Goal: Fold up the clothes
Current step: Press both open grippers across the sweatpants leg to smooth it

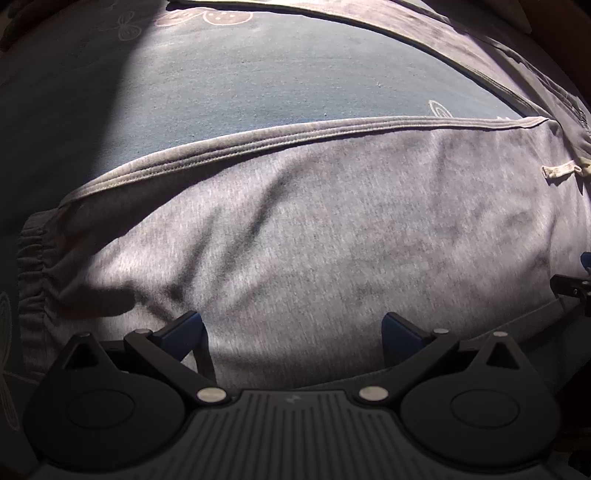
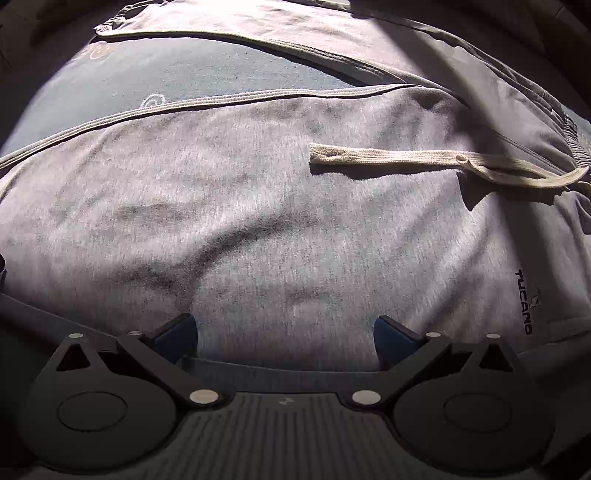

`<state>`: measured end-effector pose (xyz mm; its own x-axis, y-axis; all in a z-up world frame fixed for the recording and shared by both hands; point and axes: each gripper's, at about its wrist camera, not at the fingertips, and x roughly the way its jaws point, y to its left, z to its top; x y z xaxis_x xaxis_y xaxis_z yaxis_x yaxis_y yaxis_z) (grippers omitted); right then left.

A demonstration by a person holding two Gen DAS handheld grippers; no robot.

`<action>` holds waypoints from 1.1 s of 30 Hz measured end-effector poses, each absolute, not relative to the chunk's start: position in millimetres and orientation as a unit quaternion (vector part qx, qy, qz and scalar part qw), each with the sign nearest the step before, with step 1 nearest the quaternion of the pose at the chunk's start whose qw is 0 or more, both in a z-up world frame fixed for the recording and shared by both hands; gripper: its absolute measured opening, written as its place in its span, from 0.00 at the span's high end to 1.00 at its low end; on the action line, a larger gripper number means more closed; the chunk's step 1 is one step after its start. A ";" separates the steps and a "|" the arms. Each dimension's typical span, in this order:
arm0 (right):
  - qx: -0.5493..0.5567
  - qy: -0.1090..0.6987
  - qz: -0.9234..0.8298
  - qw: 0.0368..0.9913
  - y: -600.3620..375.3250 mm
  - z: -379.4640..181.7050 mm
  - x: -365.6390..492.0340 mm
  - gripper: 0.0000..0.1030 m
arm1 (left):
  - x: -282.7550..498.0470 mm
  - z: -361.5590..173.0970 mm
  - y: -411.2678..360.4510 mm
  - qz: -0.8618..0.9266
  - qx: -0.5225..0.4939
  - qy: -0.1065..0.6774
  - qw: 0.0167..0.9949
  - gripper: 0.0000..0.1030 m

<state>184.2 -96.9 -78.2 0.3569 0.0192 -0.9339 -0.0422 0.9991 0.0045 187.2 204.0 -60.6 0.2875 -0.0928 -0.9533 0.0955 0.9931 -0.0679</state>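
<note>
Grey sweatpants [image 1: 314,229] lie flat on a blue patterned cover [image 1: 240,81], filling both views. One leg ends at a gathered cuff [image 1: 33,266] on the left. A cream drawstring [image 2: 388,158] rests on the grey sweatpants [image 2: 258,221] near the waist, beside black "TUCANO" lettering [image 2: 524,301]. My left gripper [image 1: 293,332] hovers low over the near edge of the leg, open, with only fabric under the gap. My right gripper [image 2: 286,332] is open too, just above the cloth near its lower edge. The other leg [image 2: 295,33] stretches across the top.
The blue patterned cover [image 2: 184,74] shows pale printed motifs between the two legs. Part of the right gripper's black frame [image 1: 572,288] shows at the right edge of the left wrist view. Strong sunlight and hard shadows cross the fabric.
</note>
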 end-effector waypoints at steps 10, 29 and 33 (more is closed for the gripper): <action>-0.010 0.563 0.016 0.826 -97.5 -78.5 183.9 0.00 | 214.1 -46.7 221.0 -0.052 0.013 0.564 0.824 0.01; -0.005 0.562 0.003 0.827 -96.2 -79.8 185.8 0.00 | 223.0 -47.7 242.8 -0.073 0.008 0.570 0.818 0.01; 0.003 0.557 -0.008 0.830 -95.8 -79.8 186.2 0.00 | 222.5 -63.4 237.4 -0.077 0.037 0.597 0.798 0.01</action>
